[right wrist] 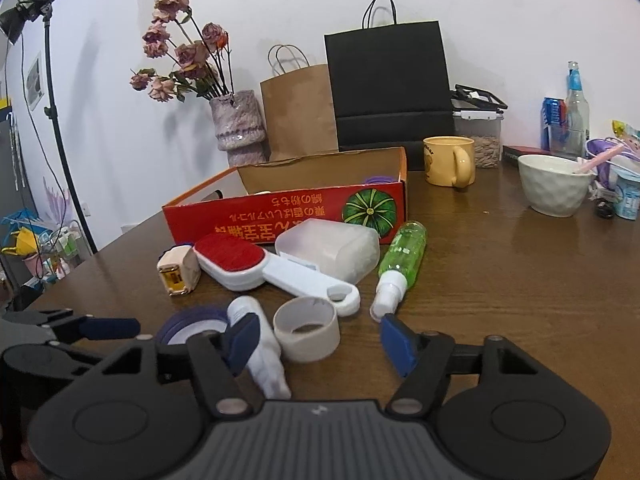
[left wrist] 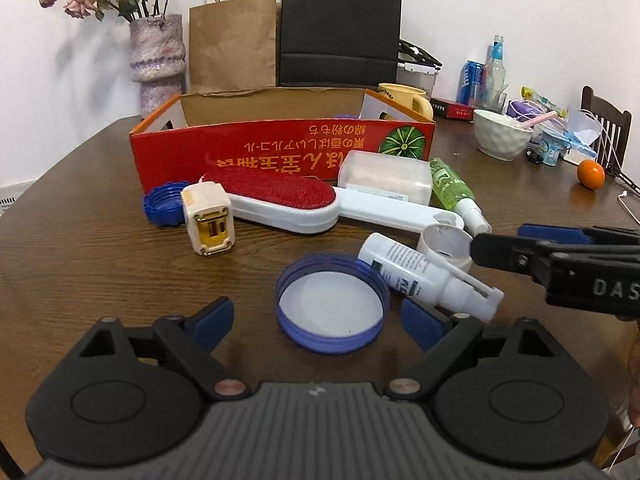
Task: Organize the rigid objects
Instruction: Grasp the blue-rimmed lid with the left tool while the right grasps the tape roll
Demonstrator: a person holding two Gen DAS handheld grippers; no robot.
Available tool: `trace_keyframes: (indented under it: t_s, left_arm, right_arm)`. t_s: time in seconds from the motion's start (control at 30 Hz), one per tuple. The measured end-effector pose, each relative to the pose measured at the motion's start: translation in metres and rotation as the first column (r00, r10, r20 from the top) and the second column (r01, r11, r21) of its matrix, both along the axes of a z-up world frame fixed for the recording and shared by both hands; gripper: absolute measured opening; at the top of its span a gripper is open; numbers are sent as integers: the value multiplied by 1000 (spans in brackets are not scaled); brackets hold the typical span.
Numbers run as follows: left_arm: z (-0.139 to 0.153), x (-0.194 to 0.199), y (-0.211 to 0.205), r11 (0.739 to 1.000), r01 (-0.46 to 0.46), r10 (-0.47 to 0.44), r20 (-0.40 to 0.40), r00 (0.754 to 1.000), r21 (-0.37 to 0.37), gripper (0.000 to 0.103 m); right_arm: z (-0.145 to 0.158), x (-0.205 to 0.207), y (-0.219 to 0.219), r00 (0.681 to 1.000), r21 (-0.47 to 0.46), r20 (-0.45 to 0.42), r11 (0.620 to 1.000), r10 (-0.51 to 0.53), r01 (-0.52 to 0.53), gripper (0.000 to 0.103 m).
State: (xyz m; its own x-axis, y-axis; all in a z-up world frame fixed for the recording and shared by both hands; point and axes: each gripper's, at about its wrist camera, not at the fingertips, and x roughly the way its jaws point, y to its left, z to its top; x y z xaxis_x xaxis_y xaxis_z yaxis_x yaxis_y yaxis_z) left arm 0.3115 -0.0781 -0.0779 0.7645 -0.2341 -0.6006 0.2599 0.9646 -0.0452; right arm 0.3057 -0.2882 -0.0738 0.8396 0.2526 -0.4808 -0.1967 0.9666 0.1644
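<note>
A red cardboard box (left wrist: 280, 148) (right wrist: 288, 208) lies open on the brown table. In front of it lie a red-and-white lint brush (left wrist: 280, 200) (right wrist: 248, 264), a cream charger block (left wrist: 208, 218) (right wrist: 178, 272), a frosted plastic case (left wrist: 384, 178) (right wrist: 332, 248), a green spray bottle (left wrist: 454, 188) (right wrist: 402, 256), a white spray bottle (left wrist: 424, 274) (right wrist: 260, 344), a white ring (left wrist: 444, 244) (right wrist: 306, 334) and two blue lids (left wrist: 332, 304) (left wrist: 162, 204). My left gripper (left wrist: 324, 320) is open around the near blue lid (right wrist: 188, 324). My right gripper (right wrist: 316, 344) is open over the white ring.
At the back stand a vase of dried flowers (left wrist: 158, 56), a brown paper bag (left wrist: 232, 44) and a black bag (left wrist: 340, 28). A yellow mug (right wrist: 450, 160), a white bowl (right wrist: 554, 184), bottles, a can and an orange (left wrist: 591, 174) crowd the right side.
</note>
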Motion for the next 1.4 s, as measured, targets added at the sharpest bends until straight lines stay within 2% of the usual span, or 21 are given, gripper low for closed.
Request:
trace_keyframes:
  t_s: [0.23,0.33,0.4,0.6,0.7,0.83,1.07,1.4]
  left_arm:
    - [-5,14,-2,1000,2,-2,-28,1000,-17,83]
    - [-6,15,-5,1000,4,-4,-10,1000,3,68]
    - [-6,14,-7,1000,9,-9,-2,1000,14,67]
    - [-6,10,-4,1000,10,-10,2,1000,9,67]
    - [-1,3,-1,1000,0,0,19,1000,6,67]
    - [17,-13,6,1000,-23,22,86,996,10,67]
    - [49,-53,28,996,-91,92,193,977,-12,67]
    - [69,-104,56,986,-161,167,247,954,-47,67]
  right_arm:
    - [-9,29,14,999,-5,-38,1000,22,-23,57]
    - [-11,35,20,998,-34,-58,999,20,-22,49]
    - [-12,38,22,997,-45,-77,999,17,-21,44]
    - [-14,33,23,996,-84,-83,996,13,-20,43]
    - [-8,26,22,998,-85,-64,996,8,-14,43]
    - [8,8,21,1000,-81,-14,997,5,-6,43]
    - [38,-34,19,995,-85,94,996,-18,26,43]
    - [59,-97,16,981,-62,186,996,-50,63,43]
